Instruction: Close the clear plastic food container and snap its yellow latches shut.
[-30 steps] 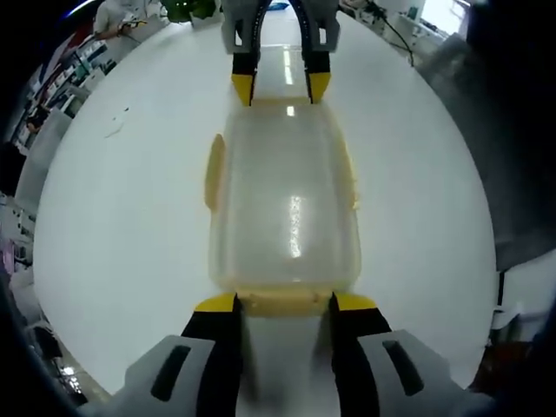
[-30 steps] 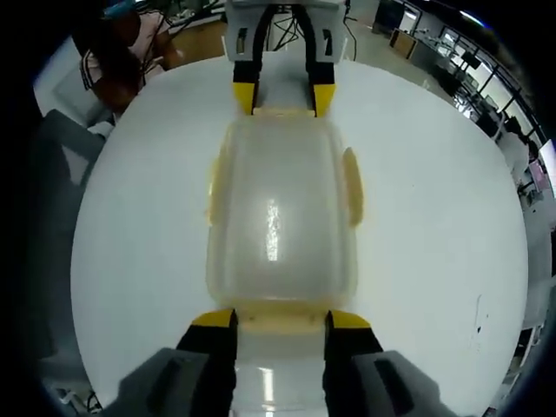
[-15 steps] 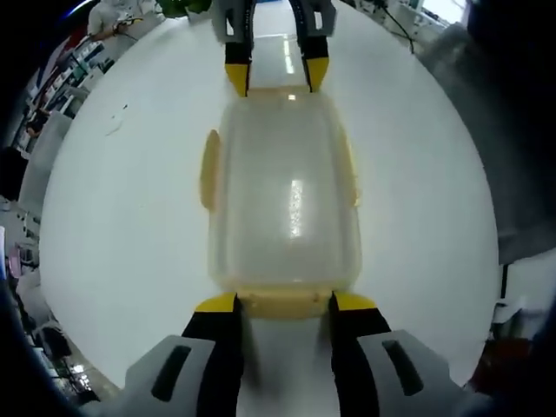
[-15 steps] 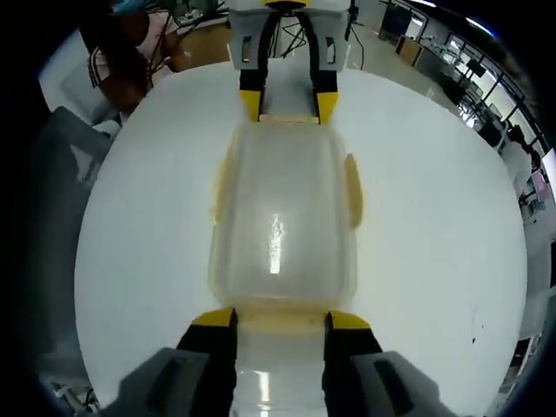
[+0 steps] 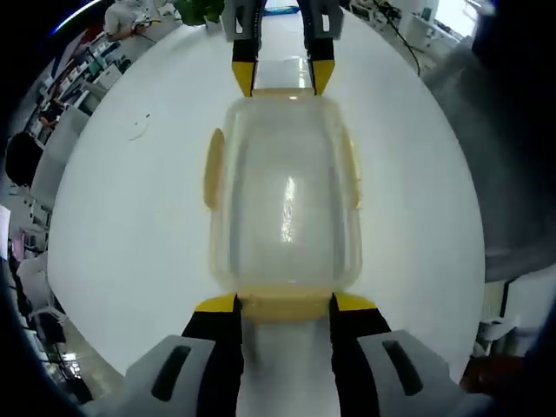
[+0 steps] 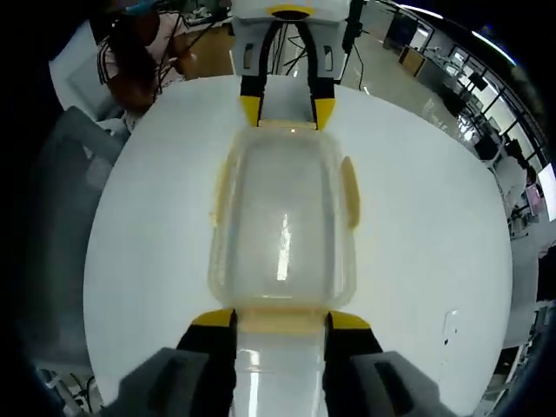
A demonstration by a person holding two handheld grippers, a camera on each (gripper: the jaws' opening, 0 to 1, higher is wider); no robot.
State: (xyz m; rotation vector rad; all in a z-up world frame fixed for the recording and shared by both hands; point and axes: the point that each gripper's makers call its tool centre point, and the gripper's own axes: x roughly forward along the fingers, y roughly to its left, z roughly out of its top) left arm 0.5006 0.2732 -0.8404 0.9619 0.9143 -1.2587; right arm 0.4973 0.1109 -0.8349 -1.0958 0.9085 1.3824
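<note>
Since a moment ago both views have drawn back slightly; the clear container (image 5: 283, 195) sits unmoved on the white surface (image 5: 122, 217). The left claw (image 5: 283, 303) is spread, straddling one end latch (image 5: 284, 304). The right claw (image 6: 281, 320), likewise spread, straddles the opposite latch (image 6: 280, 321).

Clear container (image 5: 285, 195), lid on, flat; yellow latches (image 5: 212, 169) on sides.

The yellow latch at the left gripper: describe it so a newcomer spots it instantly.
On the round white table sits a clear lidded container. The latch is the yellow flap on its short end between the left gripper tips; the side latches hang free.
</note>
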